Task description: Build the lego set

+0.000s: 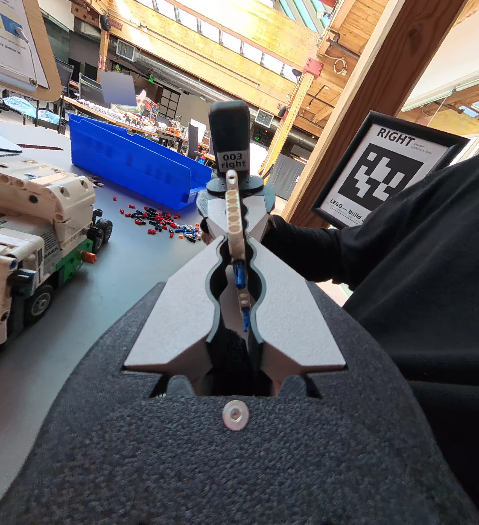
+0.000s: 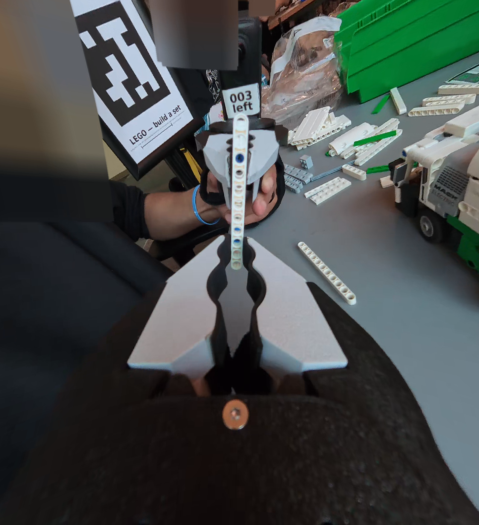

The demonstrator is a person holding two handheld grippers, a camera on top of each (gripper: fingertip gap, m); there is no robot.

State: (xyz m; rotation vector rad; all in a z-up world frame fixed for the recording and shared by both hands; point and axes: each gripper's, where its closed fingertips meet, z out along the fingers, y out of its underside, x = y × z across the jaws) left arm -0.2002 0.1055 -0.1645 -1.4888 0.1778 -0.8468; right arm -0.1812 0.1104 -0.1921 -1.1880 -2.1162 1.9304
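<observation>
A long white holed beam point(image 1: 234, 216) with blue pins point(image 1: 238, 274) in it spans between my two grippers, which face each other above the grey table point(image 2: 374, 326). My left gripper point(image 1: 235, 241) is shut on one end, which sits deep between its fingers. My right gripper point(image 2: 235, 240) is shut on the other end of the beam point(image 2: 237, 199), held just inside its fingertips. Each gripper shows in the other's view: the right one point(image 1: 235, 227), the left one point(image 2: 241, 199). The partly built white and green truck point(image 1: 33, 227) stands on the table and also shows in the right wrist view point(image 2: 460, 184).
A blue bin point(image 1: 136, 164) lies behind a scatter of small red, blue and black pins point(image 1: 164, 221). A loose white beam point(image 2: 326, 272), a pile of white parts point(image 2: 346, 136), a plastic bag point(image 2: 303, 65) and a green bin point(image 2: 417, 42) are on the table. A framed marker sign point(image 1: 383, 170) leans on a wooden post.
</observation>
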